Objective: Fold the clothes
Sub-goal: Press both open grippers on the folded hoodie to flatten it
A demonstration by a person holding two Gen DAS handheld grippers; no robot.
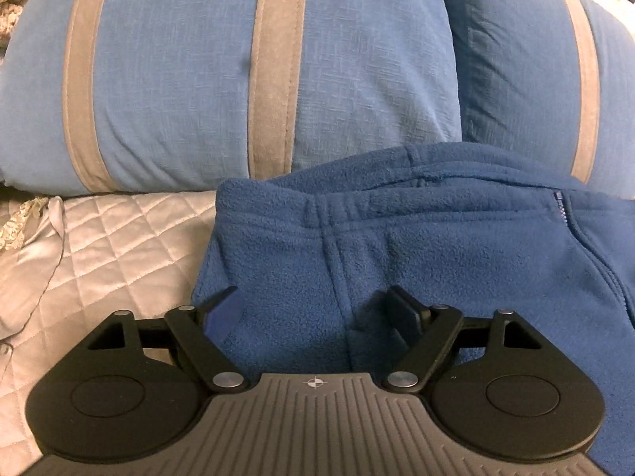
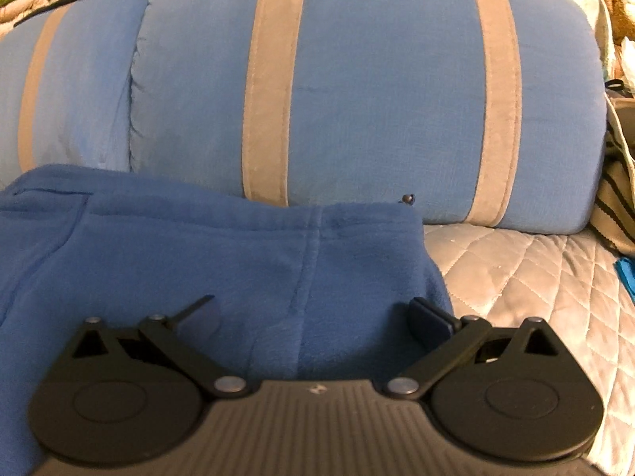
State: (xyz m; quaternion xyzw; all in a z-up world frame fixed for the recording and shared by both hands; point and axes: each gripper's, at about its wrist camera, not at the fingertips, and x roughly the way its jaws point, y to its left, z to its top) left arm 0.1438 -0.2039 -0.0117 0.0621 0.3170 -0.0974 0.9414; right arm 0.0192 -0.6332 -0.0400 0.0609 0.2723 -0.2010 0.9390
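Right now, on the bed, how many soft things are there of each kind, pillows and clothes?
Blue pillows with tan stripes: 2
Blue fleece jacket with a zipper: 1
Total: 3

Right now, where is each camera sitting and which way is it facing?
Left wrist: rides the left tool, low over the blue fleece garment, facing the striped pillows; its open fingers show, quilted bedspread at left.
Right wrist: rides the right tool, same heading; its open fingers show, bedspread at right.
Shared: garment, pillows, bedspread.
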